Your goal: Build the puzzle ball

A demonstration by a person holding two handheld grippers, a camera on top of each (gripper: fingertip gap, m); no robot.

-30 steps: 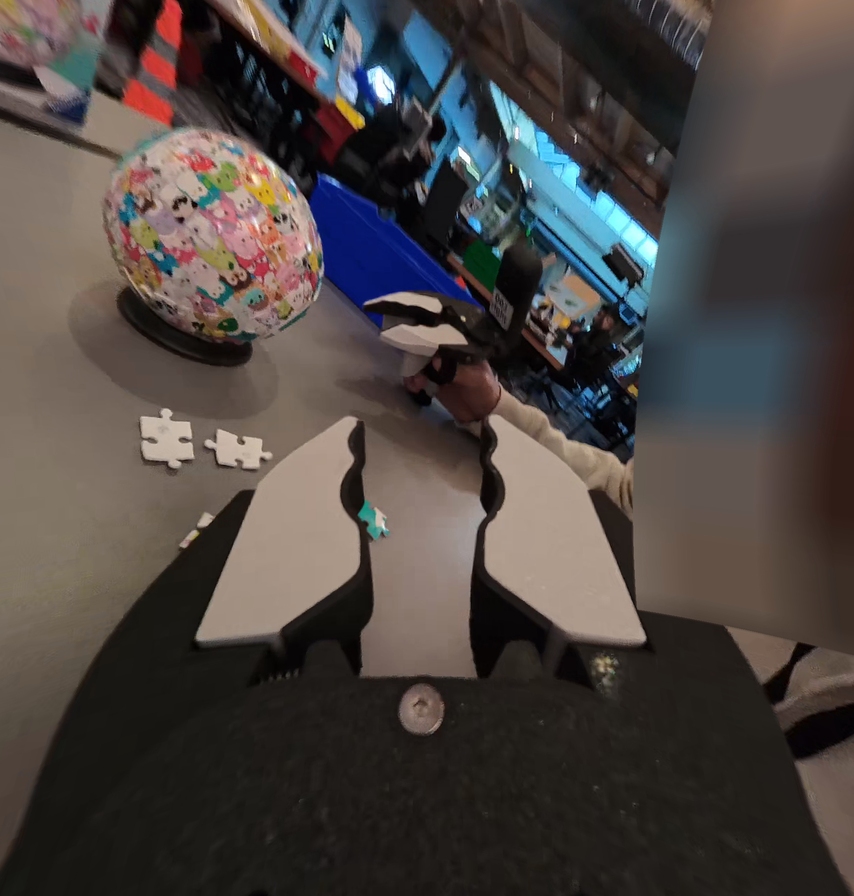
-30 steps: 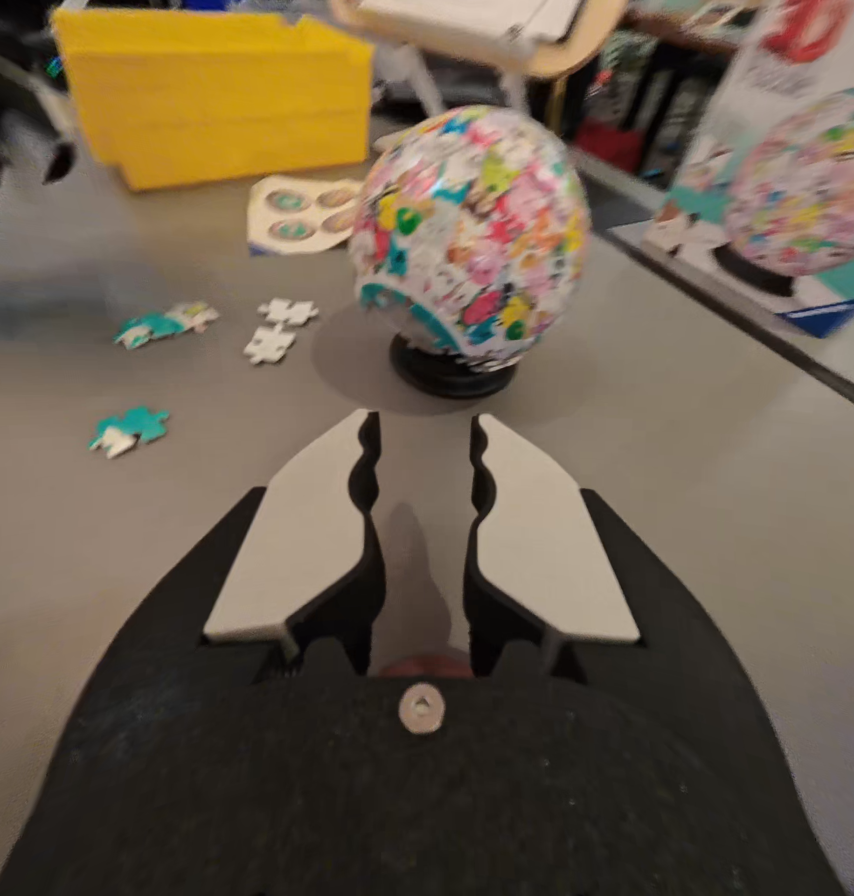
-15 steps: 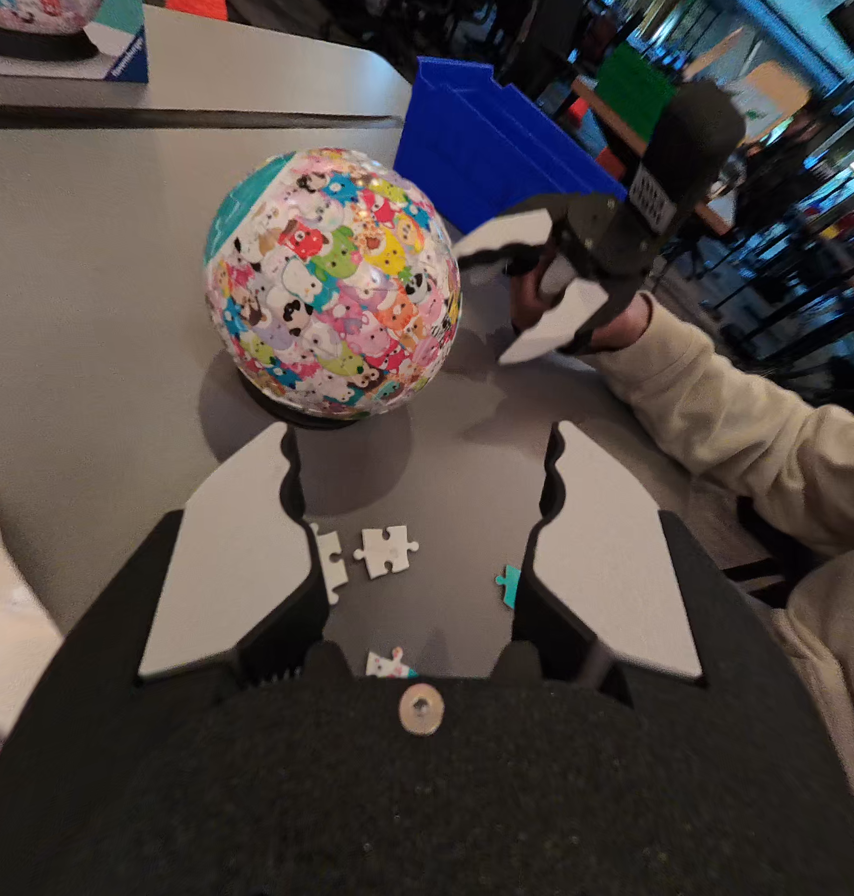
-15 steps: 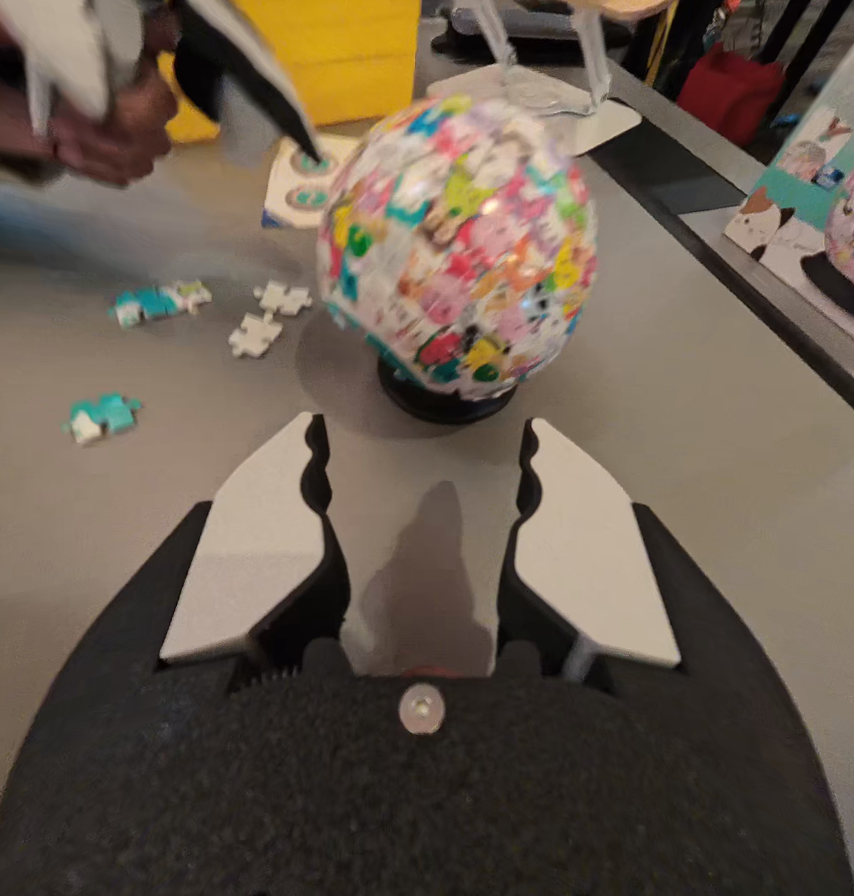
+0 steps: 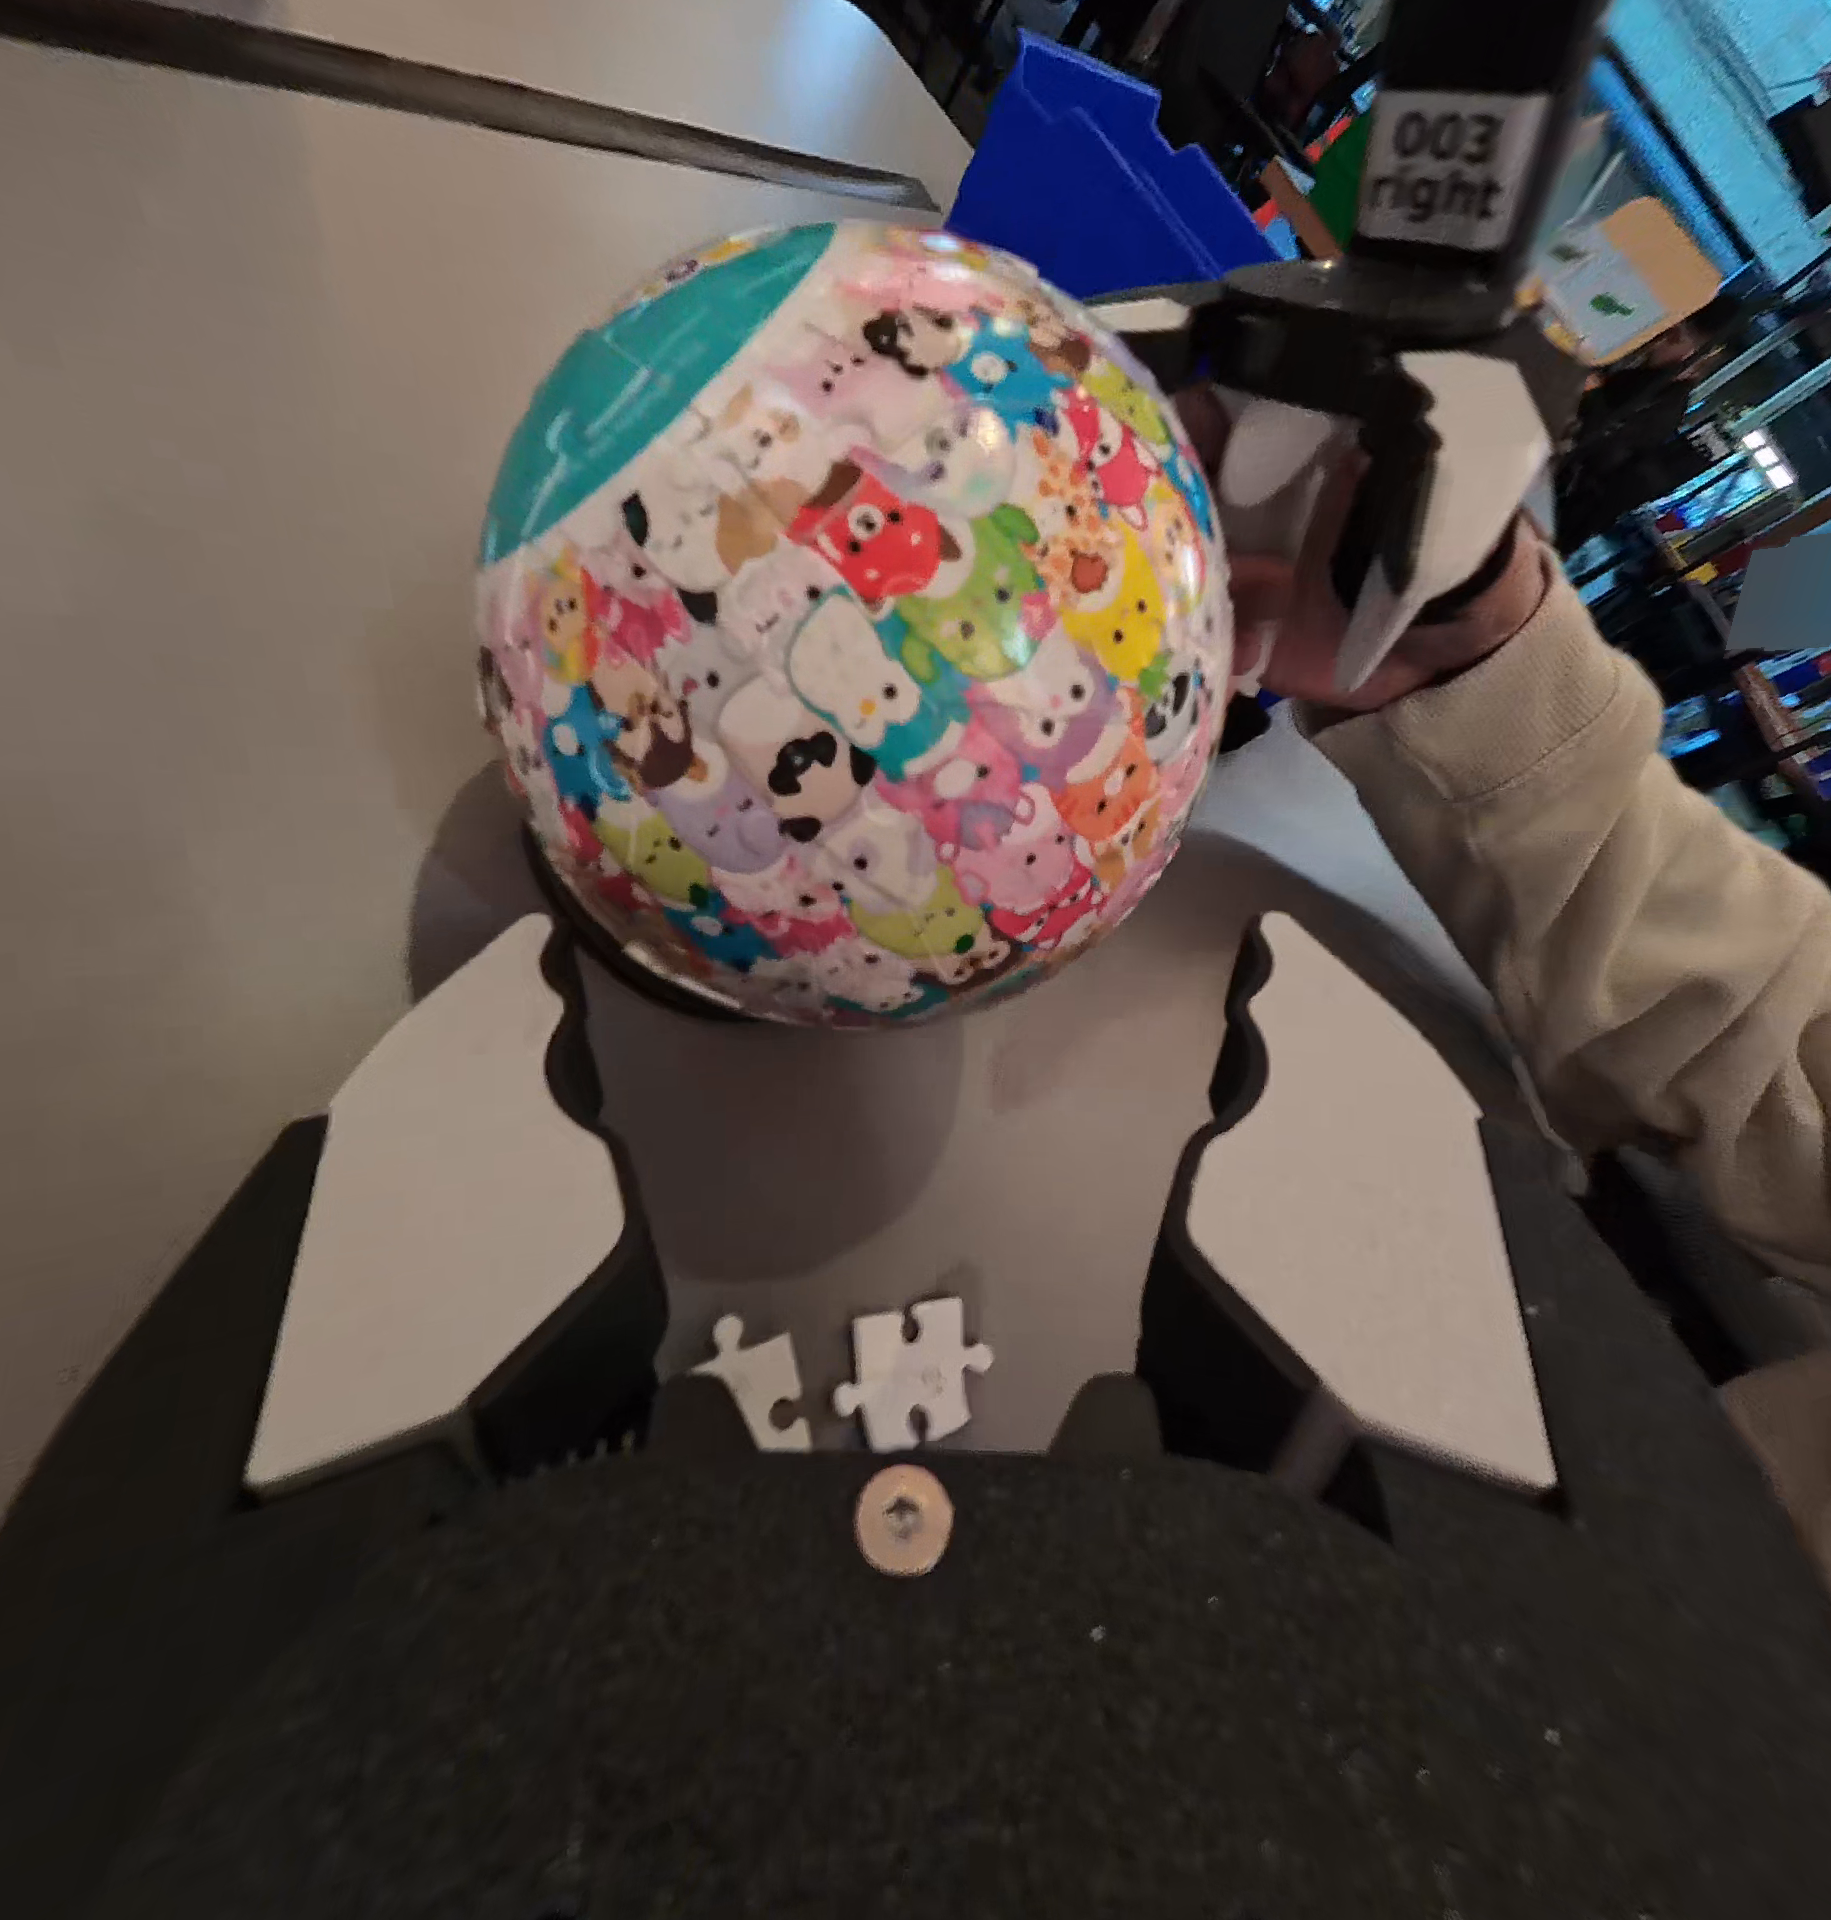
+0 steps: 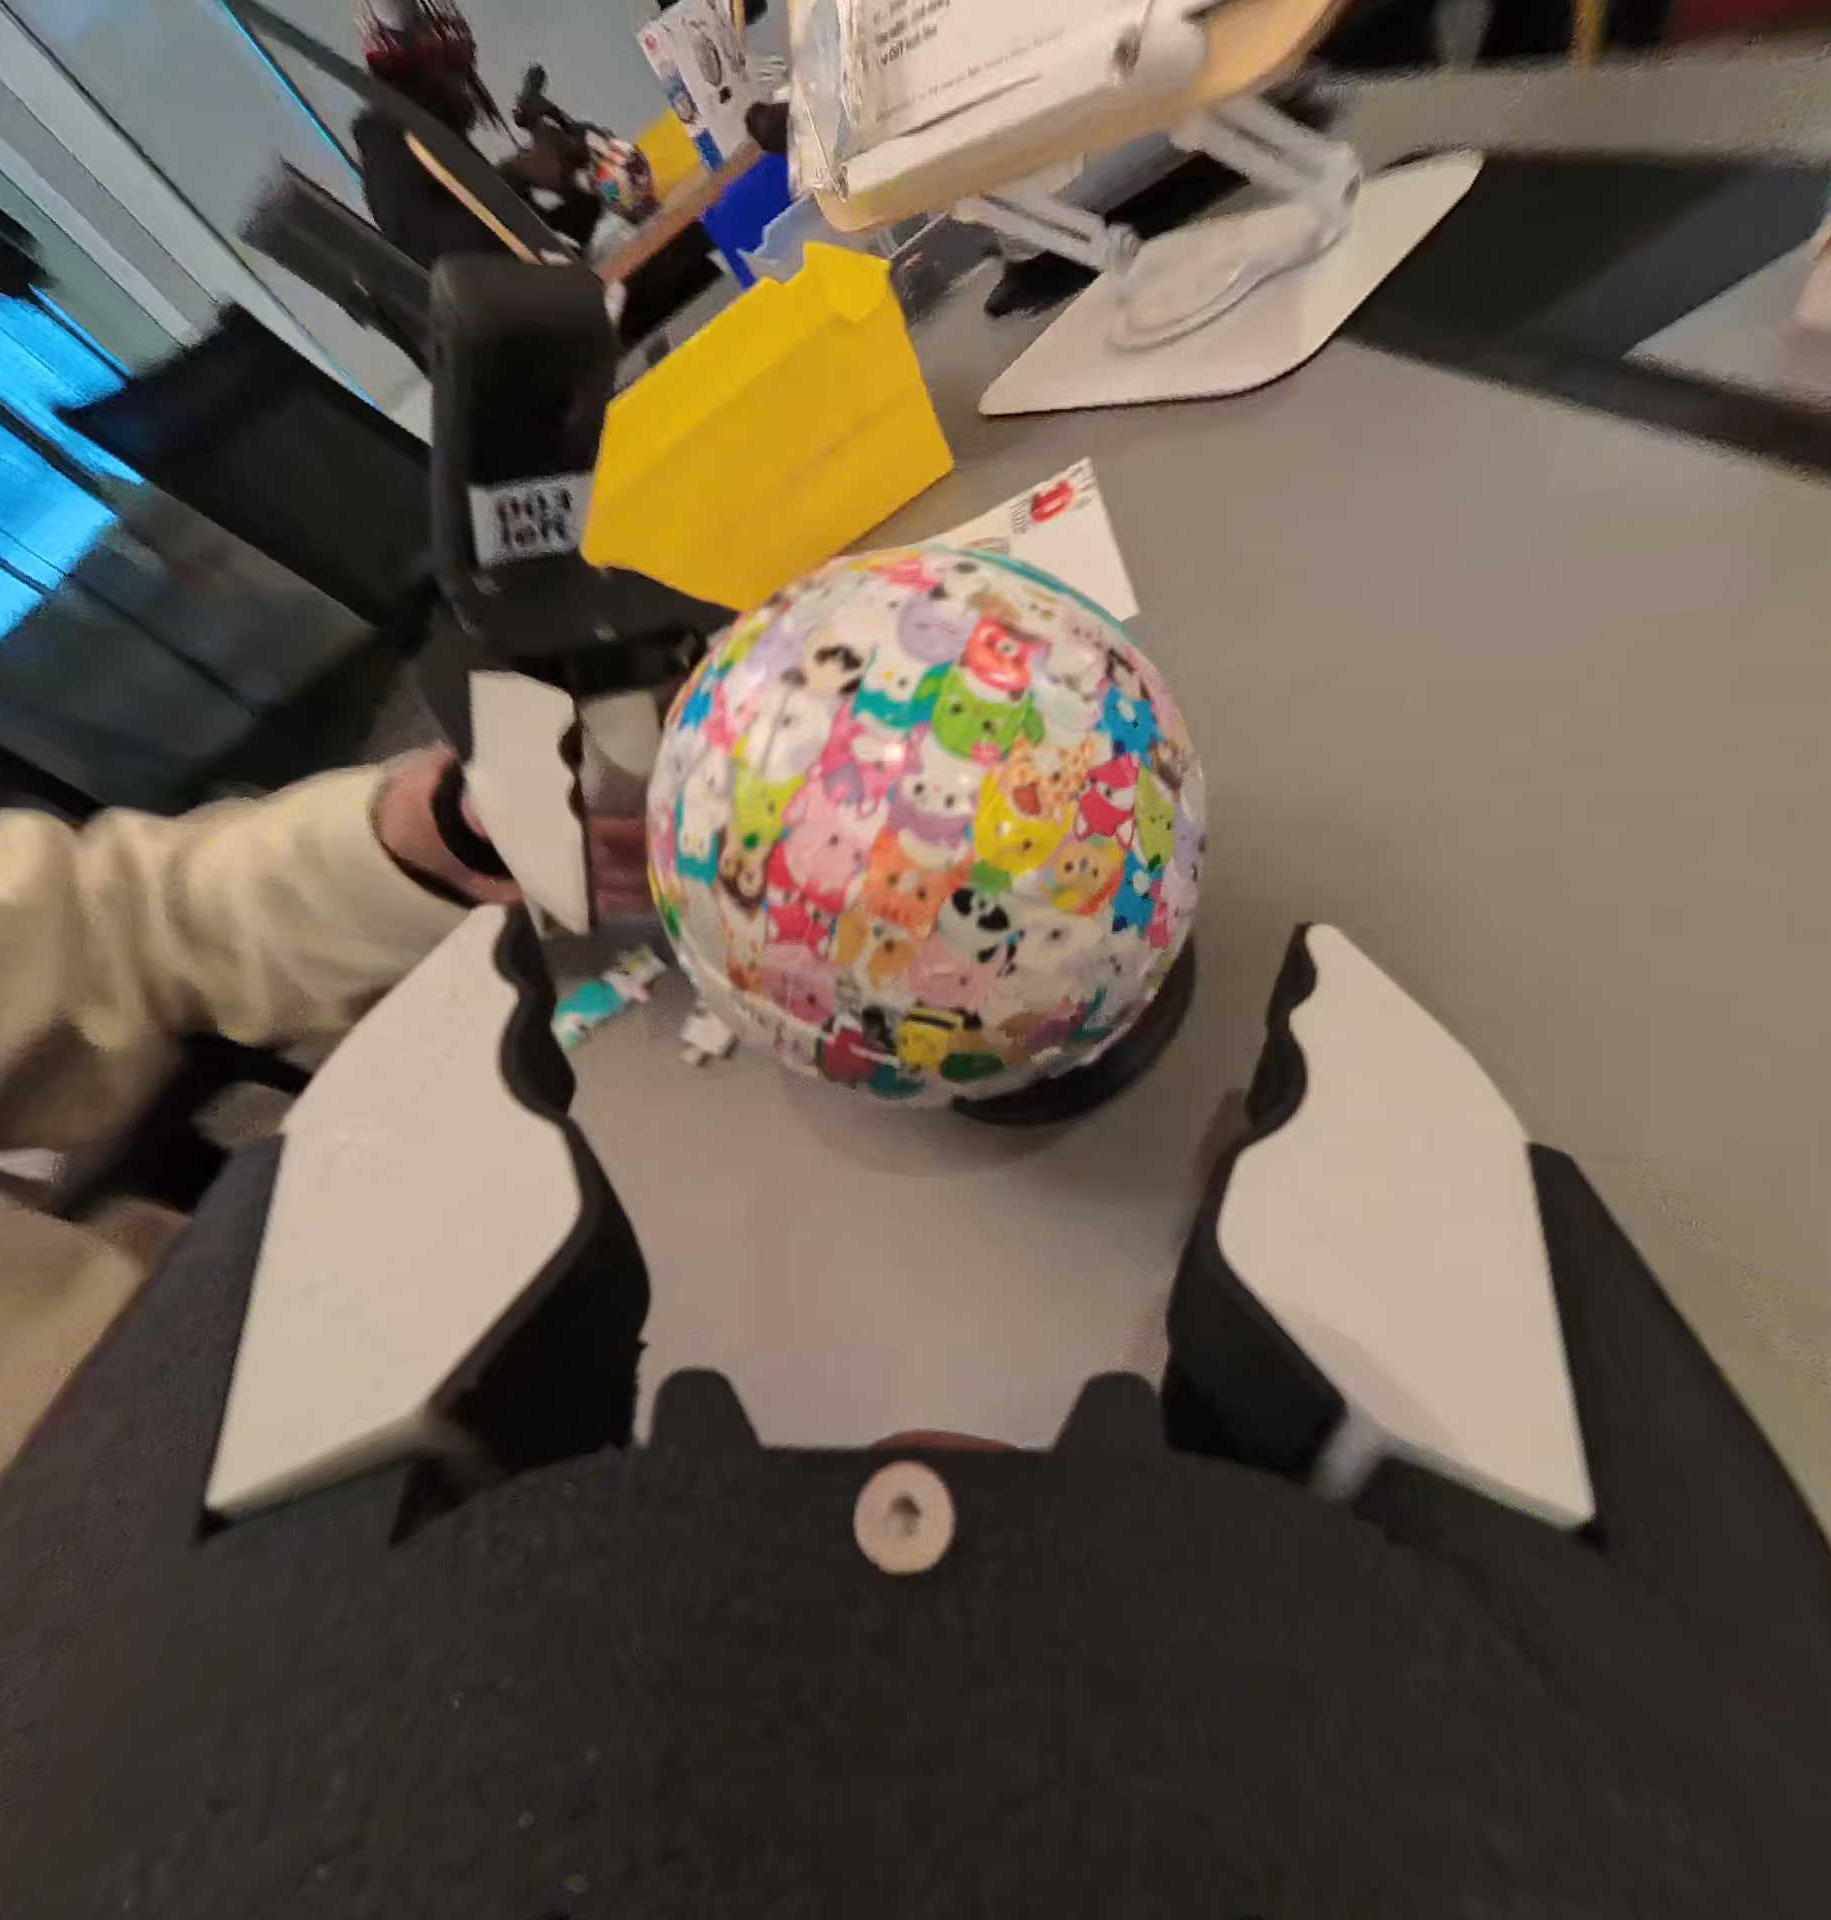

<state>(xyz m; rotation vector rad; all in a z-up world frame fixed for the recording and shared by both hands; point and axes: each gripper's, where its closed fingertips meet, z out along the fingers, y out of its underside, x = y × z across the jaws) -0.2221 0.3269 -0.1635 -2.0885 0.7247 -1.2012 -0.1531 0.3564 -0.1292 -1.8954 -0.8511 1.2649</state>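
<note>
Left gripper (image 5: 900, 997): its two grey fingers are spreading wide and gripping nothing, and are hovering over the tabletop (image 5: 194, 582) just short of the ball.
White pieces (image 5: 911, 1377): two blank-side-up puzzle pieces are lying side by side, close together, between the left gripper's fingers, nearest the camera.
Puzzle ball (image 5: 854, 623): one ball, covered in colourful cartoon animals with one teal patch up top, is sitting on one black round stand (image 6: 1087, 1070) in the middle of the tabletop.
Right gripper (image 6: 911, 997): its two fingers are likewise standing wide apart and empty, flanking the ball's near side without touching it.
Teal piece (image 6: 604, 997): one teal-and-white cluster is lying on the tabletop left of the ball in the right wrist view, with one small white piece (image 6: 708, 1034) just beside the ball's base.
Farther back: one yellow bin (image 6: 765, 447), one blue bin (image 5: 1087, 197), one printed sheet (image 6: 1067, 540) behind the ball.
</note>
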